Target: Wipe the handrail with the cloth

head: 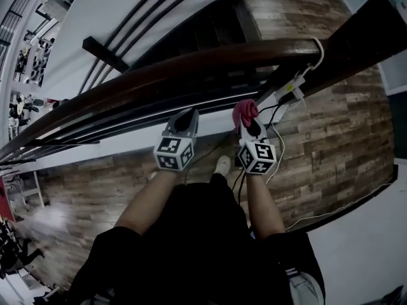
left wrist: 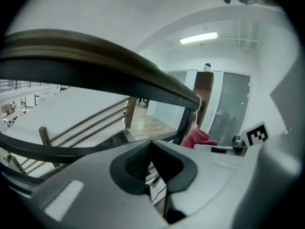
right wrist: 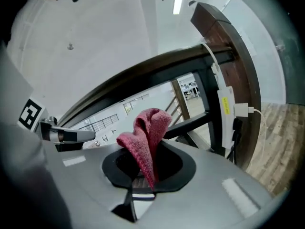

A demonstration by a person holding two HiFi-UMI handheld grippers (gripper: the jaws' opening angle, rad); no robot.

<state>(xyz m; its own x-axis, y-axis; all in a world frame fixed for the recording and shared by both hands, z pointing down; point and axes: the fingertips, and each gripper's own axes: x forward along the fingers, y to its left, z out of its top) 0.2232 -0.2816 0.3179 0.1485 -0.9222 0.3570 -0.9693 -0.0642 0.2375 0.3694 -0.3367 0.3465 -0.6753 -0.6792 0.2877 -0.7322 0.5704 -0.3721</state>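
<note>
Cloth [right wrist: 145, 137] in right gripper [right wrist: 142, 171] — label [right wrist: 226, 108] unreadable

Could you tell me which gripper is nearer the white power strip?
Right: the right gripper, gripping the cloth, is just beside the power strip; the left gripper hangs farther left.

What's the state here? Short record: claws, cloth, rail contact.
left claw: shut, empty
right claw: shut on red cloth
handrail: dark wood, curved, ahead of both claws
contact: cloth apart from handrail, no wiping contact yet
extra: white power strip hanging near the handrail's end
</note>
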